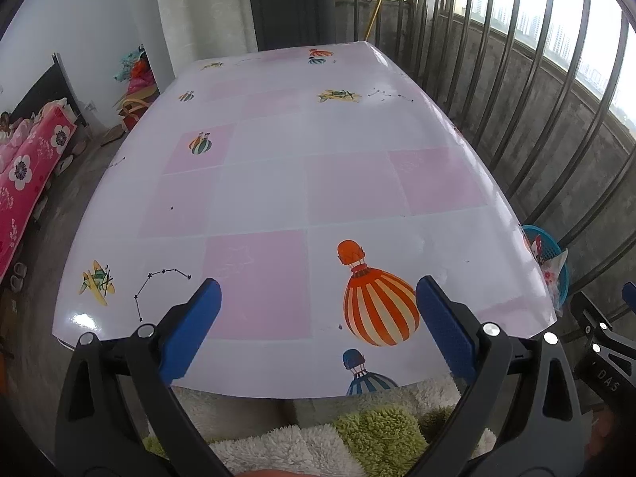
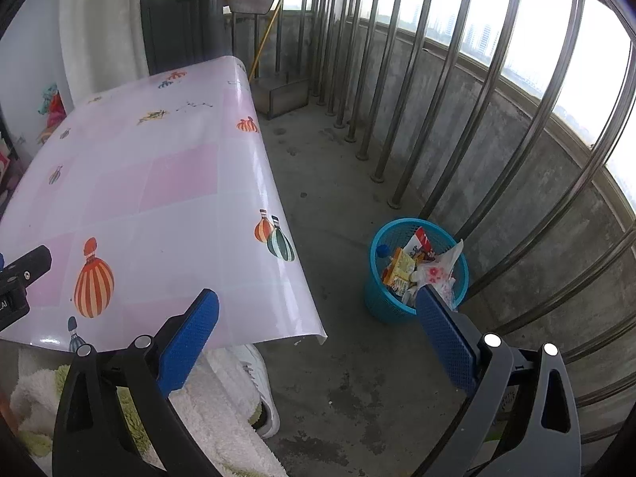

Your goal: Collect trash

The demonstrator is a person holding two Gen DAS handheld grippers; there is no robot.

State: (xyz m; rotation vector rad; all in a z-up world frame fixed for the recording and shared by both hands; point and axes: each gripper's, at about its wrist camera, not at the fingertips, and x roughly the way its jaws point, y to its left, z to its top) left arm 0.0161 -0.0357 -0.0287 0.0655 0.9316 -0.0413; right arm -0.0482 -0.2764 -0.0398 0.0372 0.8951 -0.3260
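A blue mesh bin [image 2: 397, 302] stands on the concrete floor right of the table, filled with snack wrappers and plastic bags [image 2: 421, 266]. In the left wrist view the blue mesh bin [image 1: 556, 262] peeks out past the table's right edge. My left gripper [image 1: 318, 290] hangs open over the near end of the table [image 1: 278, 183], whose pink and white cloth has balloon prints; nothing is between its fingers. My right gripper [image 2: 318, 302] is open and empty over the floor, between the table's corner and the bin. Its right fingertip [image 2: 429, 302] overlaps the bin's near rim in the picture.
Steel railing bars [image 2: 449, 91] and a low concrete wall run along the right. A person's fluffy white and green garment [image 1: 318, 433] and a white shoe [image 2: 262, 393] lie below the table's near edge. A bed with a pink floral cover [image 1: 28, 167] stands far left.
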